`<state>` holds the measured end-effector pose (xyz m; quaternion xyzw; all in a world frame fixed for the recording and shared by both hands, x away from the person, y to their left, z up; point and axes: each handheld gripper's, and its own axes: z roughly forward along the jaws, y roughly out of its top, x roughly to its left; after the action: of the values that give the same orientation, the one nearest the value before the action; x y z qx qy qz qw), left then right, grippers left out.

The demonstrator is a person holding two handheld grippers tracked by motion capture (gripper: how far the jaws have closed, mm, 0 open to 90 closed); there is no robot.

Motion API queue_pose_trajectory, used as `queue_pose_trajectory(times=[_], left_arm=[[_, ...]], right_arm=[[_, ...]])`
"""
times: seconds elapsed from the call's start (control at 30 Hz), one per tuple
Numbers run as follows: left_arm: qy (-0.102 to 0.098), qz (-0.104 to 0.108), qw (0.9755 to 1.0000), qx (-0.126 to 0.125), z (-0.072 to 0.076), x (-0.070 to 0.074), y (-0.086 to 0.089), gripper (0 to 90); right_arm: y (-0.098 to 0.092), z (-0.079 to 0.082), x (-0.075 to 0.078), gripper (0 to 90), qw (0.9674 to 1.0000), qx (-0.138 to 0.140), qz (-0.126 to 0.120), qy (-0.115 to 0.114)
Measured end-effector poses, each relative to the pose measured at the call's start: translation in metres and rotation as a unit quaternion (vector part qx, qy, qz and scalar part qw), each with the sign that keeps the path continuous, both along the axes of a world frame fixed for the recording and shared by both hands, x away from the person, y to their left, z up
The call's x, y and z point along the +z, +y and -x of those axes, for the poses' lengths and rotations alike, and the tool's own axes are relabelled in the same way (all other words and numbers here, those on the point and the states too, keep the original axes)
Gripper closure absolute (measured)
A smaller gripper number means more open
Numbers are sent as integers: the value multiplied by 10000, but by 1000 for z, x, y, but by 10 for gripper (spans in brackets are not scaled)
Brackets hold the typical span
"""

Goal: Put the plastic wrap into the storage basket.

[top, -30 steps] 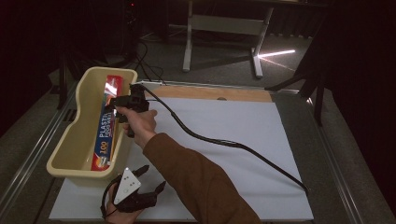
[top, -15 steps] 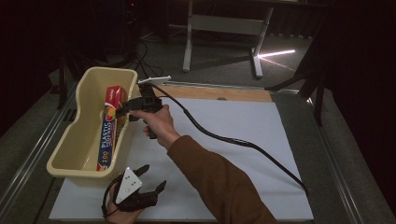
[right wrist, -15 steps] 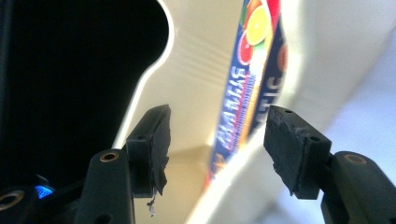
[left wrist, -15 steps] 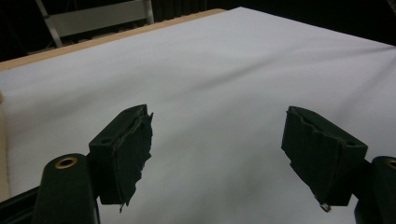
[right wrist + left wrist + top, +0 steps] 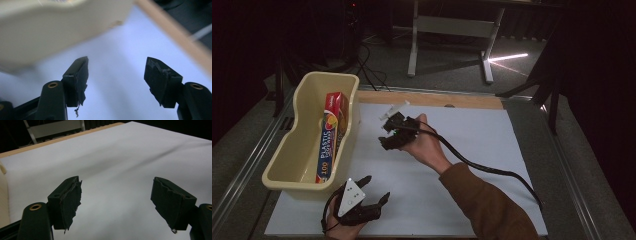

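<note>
A long red and orange box of plastic wrap lies in the cream tub, leaning along its right wall. My right gripper hovers over the white sheet just right of the tub, apart from it. Its jaws have just been opening and stand open with nothing between them; the blurred tub wall passes ahead. My left gripper rests at the sheet's front edge, open and empty.
A wooden strip borders the sheet at the back, also seen as a wooden strip in the right gripper view. The right gripper's black cable trails across the sheet to the right. Metal rails edge the table.
The right gripper has drawn back from the tub to the right, over the white sheet, leaving the box in the tub. The left gripper has stayed put.
</note>
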<state>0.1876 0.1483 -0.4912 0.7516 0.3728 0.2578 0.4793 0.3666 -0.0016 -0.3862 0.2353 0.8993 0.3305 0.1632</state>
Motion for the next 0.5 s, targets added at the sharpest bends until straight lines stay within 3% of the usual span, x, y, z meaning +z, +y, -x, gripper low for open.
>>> queue_pose_trajectory(times=[0.03, 0.07, 0.13, 0.17, 0.2, 0.23, 0.27, 0.33, 0.5], left_arm=[[9, -1, 10000, 10, 0, 0, 0, 239], [9, -1, 10000, 10, 0, 0, 0, 239], [36, -19, 10000, 60, -1, -1, 1, 239], [39, -34, 10000, 83, -2, -1, 1, 239], [65, -48, 9999, 138, -2, -1, 1, 239], [83, -27, 9999, 144, -2, -2, 1, 239], [92, -28, 9998, 149, -3, -2, 1, 238], [100, -22, 9998, 158, -3, -2, 1, 238], [155, -41, 9997, 168, -4, -3, 2, 238]], right_arm=[[-8, 4, -3, 348, 9996, 17, 119, -274], [-8, 4, -3, 348, 9996, 17, 119, -274], [-30, 17, -13, 320, 9976, 136, 297, -618], [-37, 21, -16, 318, 9973, 139, 306, -659], [-54, 29, -24, 317, 9978, -27, 219, -618], [-54, 29, -24, 317, 9978, -27, 219, -618], [-70, 34, -32, 314, 9982, -189, 40, -567], [-78, 36, -35, 304, 9981, -227, -1, -567], [-121, 48, -52, 245, 9959, -472, -395, -662]])
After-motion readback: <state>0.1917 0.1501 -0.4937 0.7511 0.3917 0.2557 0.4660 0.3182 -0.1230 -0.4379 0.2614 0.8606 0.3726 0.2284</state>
